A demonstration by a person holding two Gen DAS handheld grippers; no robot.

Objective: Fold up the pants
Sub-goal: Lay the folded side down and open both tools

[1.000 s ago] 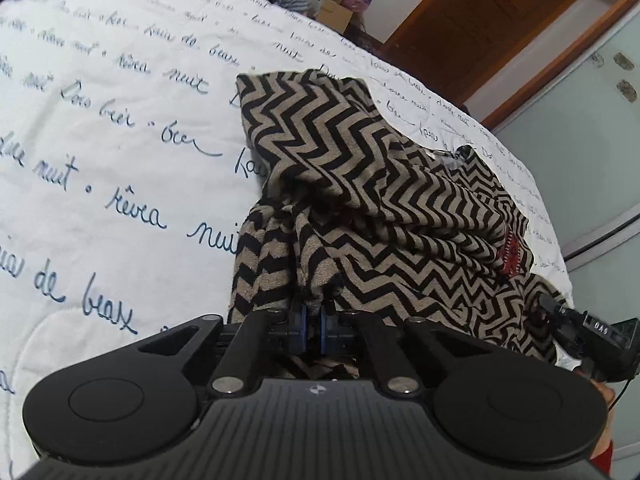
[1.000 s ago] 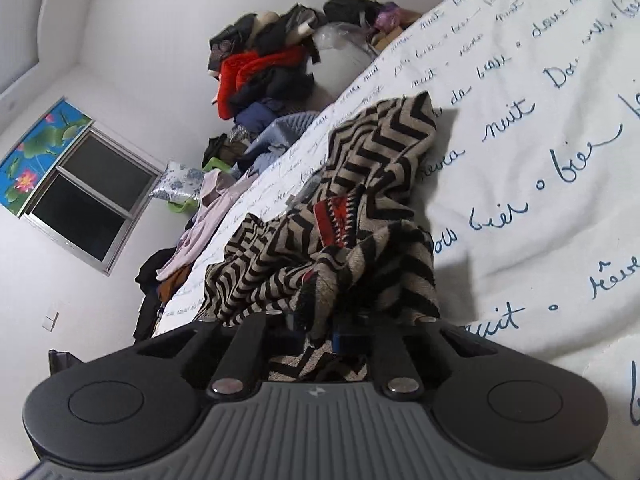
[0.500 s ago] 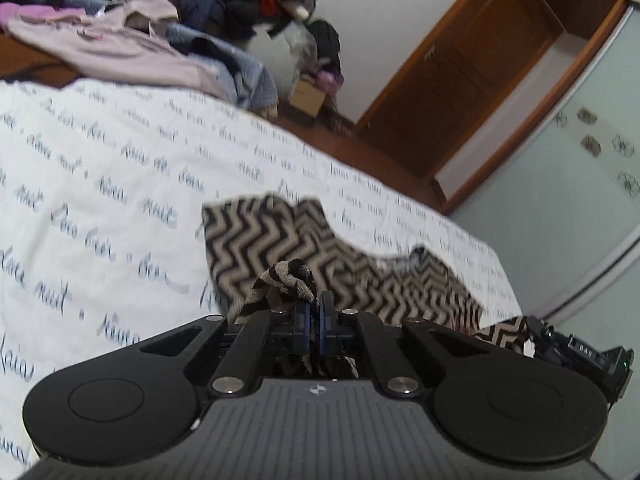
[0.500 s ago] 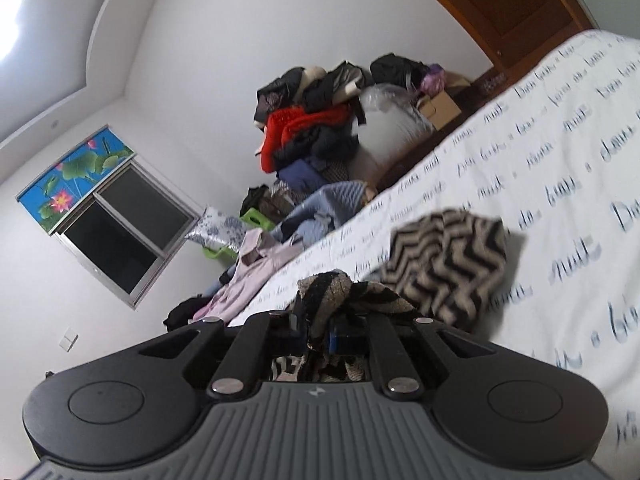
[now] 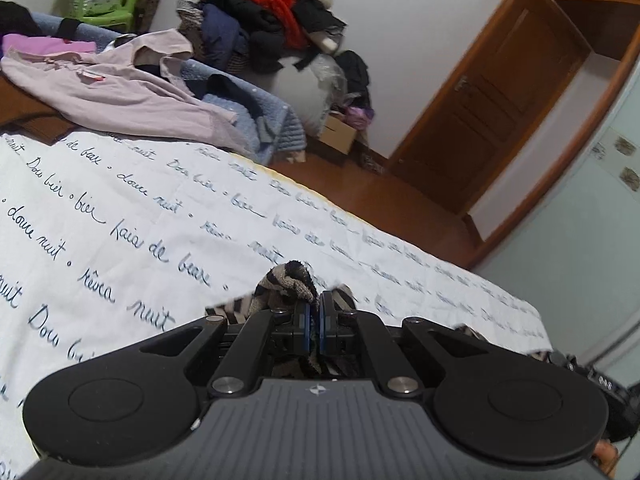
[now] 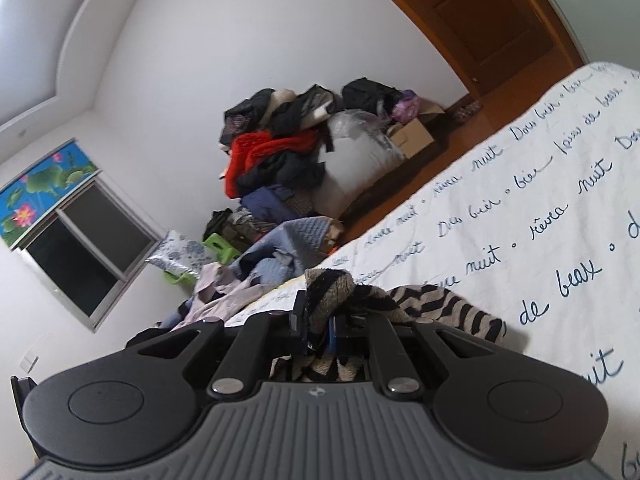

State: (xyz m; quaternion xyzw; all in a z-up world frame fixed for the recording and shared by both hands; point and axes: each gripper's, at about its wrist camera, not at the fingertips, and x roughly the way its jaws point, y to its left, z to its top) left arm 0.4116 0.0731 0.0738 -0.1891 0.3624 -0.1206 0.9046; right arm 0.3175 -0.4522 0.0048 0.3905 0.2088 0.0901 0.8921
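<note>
Both claws, left claw (image 5: 315, 309) and right claw (image 6: 316, 316), clench bunched edges of the pants (image 6: 444, 304), low centre above the bed (image 5: 120, 216). Such thin pinches might slip, dropping fabric crooked.

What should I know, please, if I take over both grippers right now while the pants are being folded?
Left gripper: shut on a bunch of the zigzag pants.
Right gripper: shut on another bunch of the pants.
Pants: held at both grippers, the rest trailing on the lettered bedspread beside the right gripper.
Done: both grips taken.
Left: lay the pants flat, fold them, release.
</note>
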